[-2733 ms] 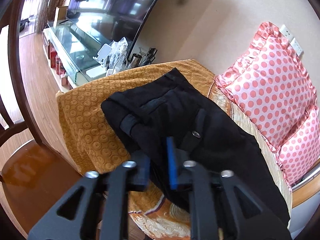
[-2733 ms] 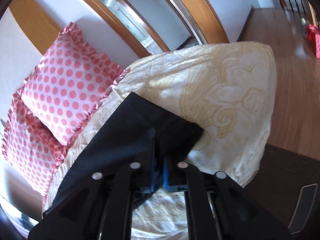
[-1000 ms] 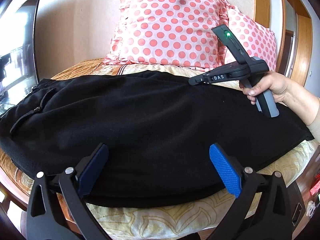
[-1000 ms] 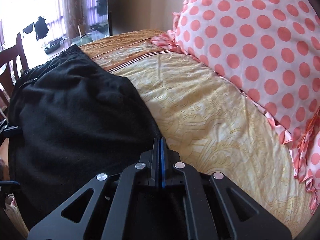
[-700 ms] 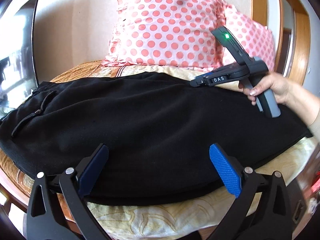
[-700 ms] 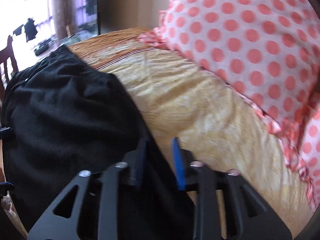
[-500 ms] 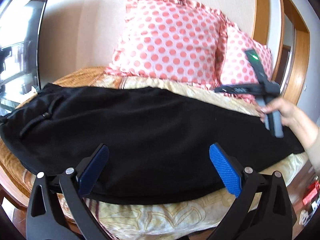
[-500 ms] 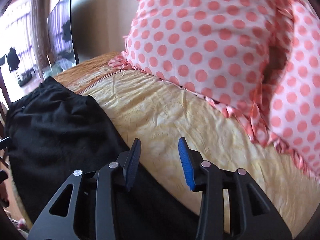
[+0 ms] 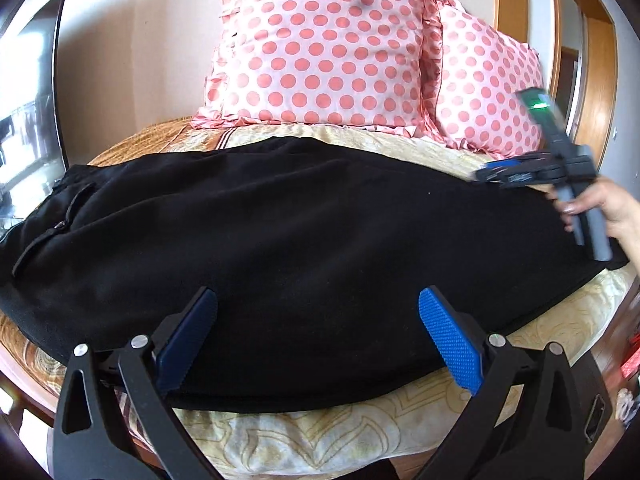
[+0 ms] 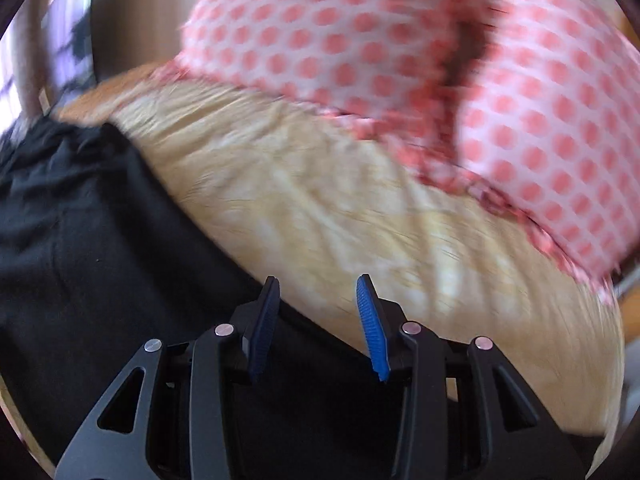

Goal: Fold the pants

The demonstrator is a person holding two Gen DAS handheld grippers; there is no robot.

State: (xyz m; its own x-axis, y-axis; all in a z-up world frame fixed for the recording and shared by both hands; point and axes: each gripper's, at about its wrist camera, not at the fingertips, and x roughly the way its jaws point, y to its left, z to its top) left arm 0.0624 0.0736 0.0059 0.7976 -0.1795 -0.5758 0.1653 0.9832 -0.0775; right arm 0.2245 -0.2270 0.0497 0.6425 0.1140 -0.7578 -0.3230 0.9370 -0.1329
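**Pants laid flat on the bed, both grippers empty**

The black pants (image 9: 304,232) were seen spread lengthwise across the bed (image 9: 320,436), folded once so that the legs lay one upon the other, with the waist and a pocket flap at the left end and the cuffs at the right end. Such a flat lay was judged to suit a further fold across the length, since little was left bunched or twisted. The far edge of the cloth ran just short of two pink dotted pillows (image 9: 332,48), which were propped against the wall and lay clear of the garment.

The left gripper (image 9: 318,340) was held low over the near edge of the pants, about midway along their length. Its fingers (image 9: 450,340) were spread wide, and nothing was gripped between them; the cloth merely lay beneath and beyond them.

The right gripper (image 10: 316,324) was seen in the left wrist view at the far right, held in a hand (image 9: 608,212) above the cuff end. Its own view was blurred by motion. Its fingers (image 10: 370,324) had just been opened to a moderate gap, and no cloth was caught between them; the far edge of the pants passed below, with bare bedcover beyond. The hold on the cuff end was judged to have been given up, so that the cloth could settle and be taken up afresh for the next fold.
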